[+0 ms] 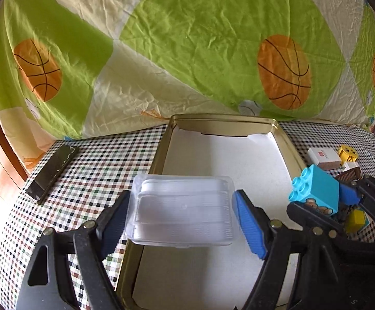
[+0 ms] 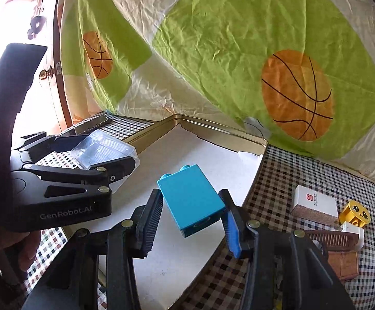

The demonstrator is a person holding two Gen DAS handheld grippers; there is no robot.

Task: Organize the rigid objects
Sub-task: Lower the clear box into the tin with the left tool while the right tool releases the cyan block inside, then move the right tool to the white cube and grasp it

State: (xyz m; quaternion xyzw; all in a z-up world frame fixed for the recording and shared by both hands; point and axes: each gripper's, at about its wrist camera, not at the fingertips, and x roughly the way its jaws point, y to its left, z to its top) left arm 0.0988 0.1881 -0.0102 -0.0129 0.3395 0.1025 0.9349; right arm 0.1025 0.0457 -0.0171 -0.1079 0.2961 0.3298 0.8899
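My left gripper is shut on a clear plastic box and holds it above the left side of a gold tin tray with a white lining. My right gripper is shut on a blue toy brick and holds it above the tray. The right gripper and brick also show at the right of the left wrist view. The left gripper with the clear box shows at the left of the right wrist view.
The tray sits on a checked cloth. A black phone lies left of the tray. Right of it lie a white box, a yellow face block, a white plug and a brown comb. A basketball-print quilt rises behind.
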